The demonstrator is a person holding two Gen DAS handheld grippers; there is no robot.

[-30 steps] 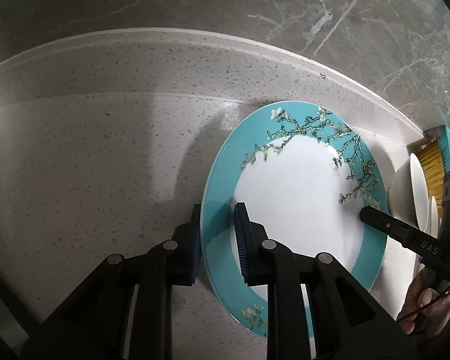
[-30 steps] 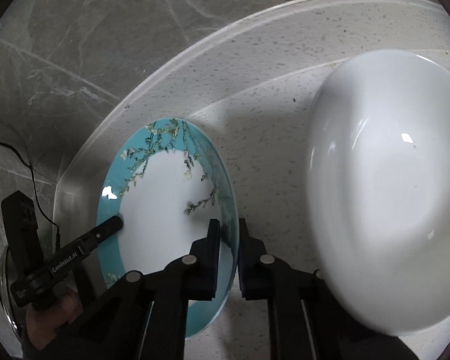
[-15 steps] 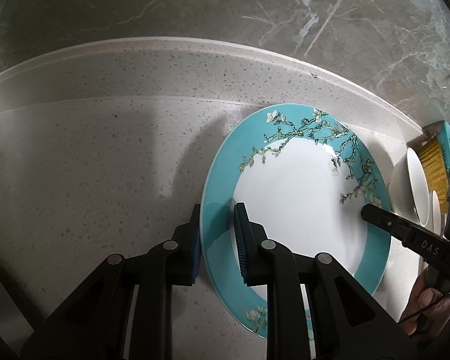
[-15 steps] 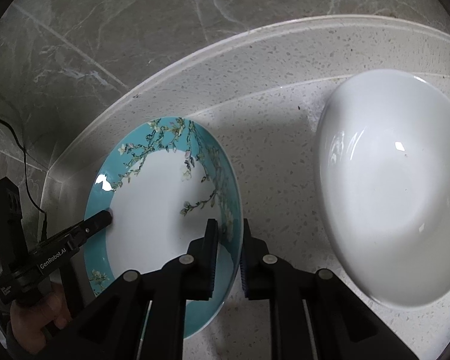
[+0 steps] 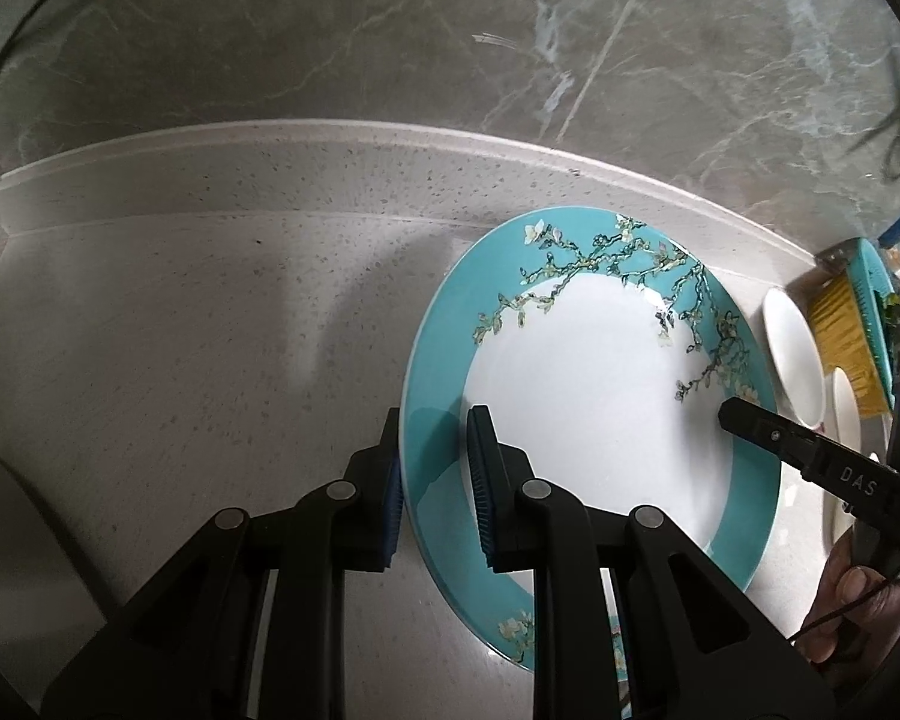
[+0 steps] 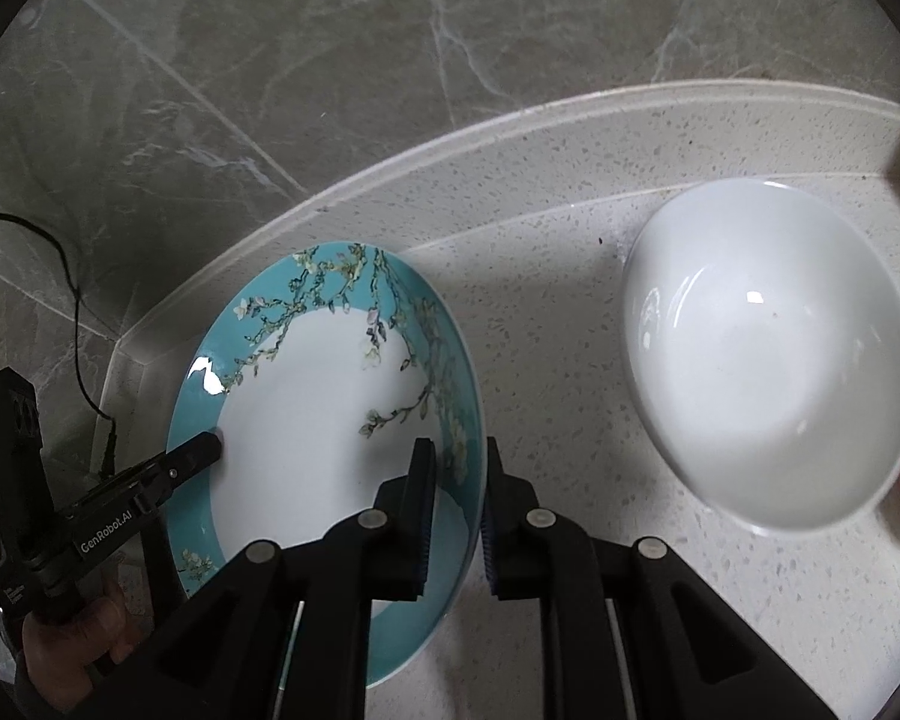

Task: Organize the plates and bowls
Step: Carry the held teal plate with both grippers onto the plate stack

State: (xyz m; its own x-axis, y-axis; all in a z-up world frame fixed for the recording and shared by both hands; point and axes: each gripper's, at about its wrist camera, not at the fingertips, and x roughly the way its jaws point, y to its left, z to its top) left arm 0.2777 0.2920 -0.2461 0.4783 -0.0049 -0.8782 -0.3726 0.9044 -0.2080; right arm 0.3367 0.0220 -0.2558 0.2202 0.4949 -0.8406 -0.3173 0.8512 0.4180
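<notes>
A teal-rimmed plate (image 5: 594, 414) with a blossom pattern and white centre is held between both grippers above the speckled counter. My left gripper (image 5: 435, 480) is shut on its left rim. My right gripper (image 6: 456, 510) is shut on its right rim; the plate also shows in the right wrist view (image 6: 318, 420). The right gripper's finger (image 5: 810, 456) shows at the plate's far edge in the left view. A white bowl (image 6: 768, 408) sits on the counter to the right of the plate.
The grey marble wall (image 5: 450, 48) rises behind the counter's raised back edge (image 5: 330, 150). White dishes (image 5: 795, 354) and a yellow rack with a teal plate (image 5: 858, 330) stand at the far right. A black cable (image 6: 72, 300) hangs at the left.
Both grippers have pulled back and up with the plate. The white bowl looks smaller and farther to the right in the right wrist view. More wall is in view.
</notes>
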